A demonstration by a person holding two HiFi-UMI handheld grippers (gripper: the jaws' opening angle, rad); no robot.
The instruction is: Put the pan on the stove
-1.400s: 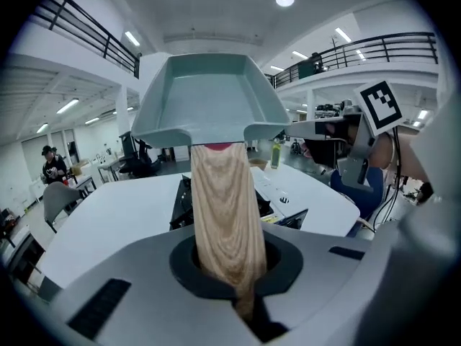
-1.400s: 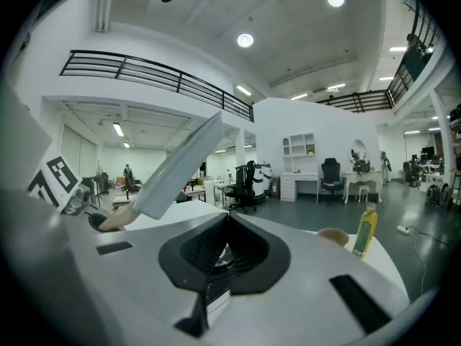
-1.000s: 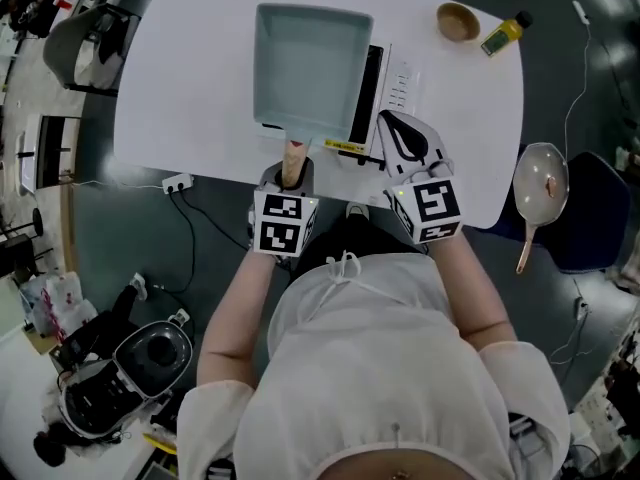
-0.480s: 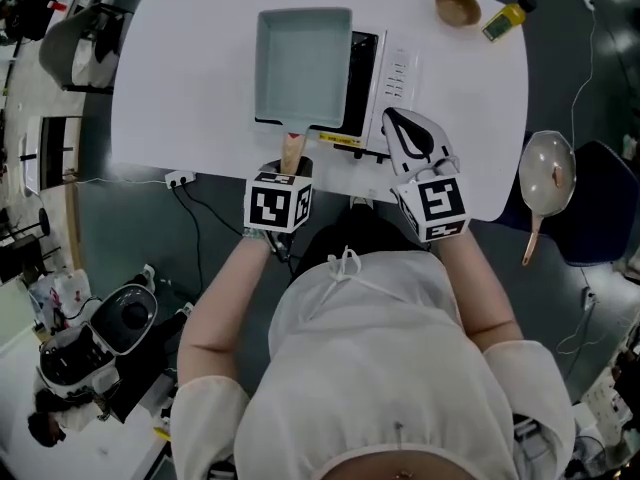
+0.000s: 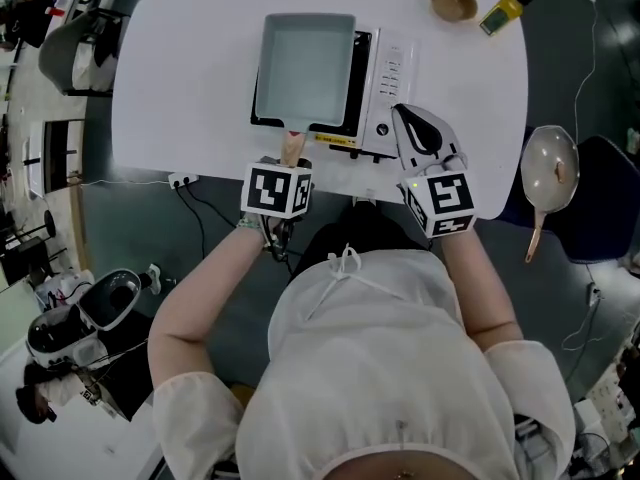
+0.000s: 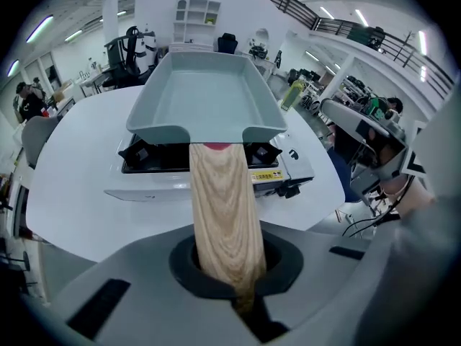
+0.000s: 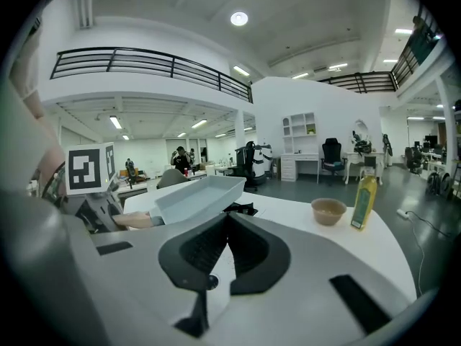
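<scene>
Pan held over the stove by its wooden handle

The pale rectangular pan (image 5: 305, 68) lay over the burner of the stove (image 5: 386, 80), its wooden handle (image 5: 292, 149) pointing back toward the person; whether its base sat on the grate could not be told. The left gripper (image 6: 232, 283) was clamped tight on the end of that handle, the wood running straight out between its jaws. The right gripper (image 7: 227, 225) had its jaws pressed together with nothing between them, and its tip was by the stove's front right corner, near the control panel. The stove stood on a white table (image 5: 180, 88), with a small brown bowl (image 5: 453, 1) and a yellow bottle (image 5: 502, 11) near the far right edge, well apart from the stove.
</scene>
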